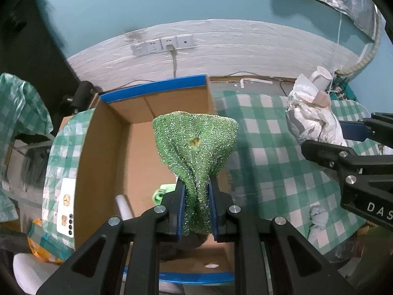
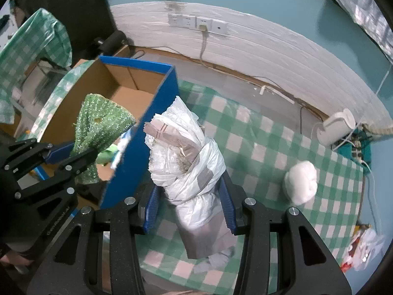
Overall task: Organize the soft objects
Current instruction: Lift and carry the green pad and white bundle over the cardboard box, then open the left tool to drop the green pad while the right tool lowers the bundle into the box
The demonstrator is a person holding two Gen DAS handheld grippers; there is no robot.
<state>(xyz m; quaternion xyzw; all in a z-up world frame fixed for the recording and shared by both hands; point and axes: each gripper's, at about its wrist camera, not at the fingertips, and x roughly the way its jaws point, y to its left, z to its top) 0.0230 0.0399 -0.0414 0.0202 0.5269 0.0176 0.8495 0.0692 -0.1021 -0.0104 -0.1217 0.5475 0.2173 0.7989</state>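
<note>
Sparkly green knitted scrubbing cloth (image 1: 196,145), bunched and pinched at its lower end, fanned open above, small yellowish hole near its middle; hangs over the open brown cardboard box with blue edges (image 1: 137,113). Crumpled white plastic bag bundle with grey-pink patches (image 2: 186,154), knotted and upright, held just beside the box's blue outer wall. Pale green soft item (image 1: 159,194) inside the box, mostly hidden.

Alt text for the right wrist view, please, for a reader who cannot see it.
The right hand-held gripper is shut on a knotted white plastic bag bundle above a green-checked tablecloth. To its left, the left hand-held gripper holds a green sparkly cloth over an open cardboard box with blue edges. A white wad lies on the cloth at right.
</note>
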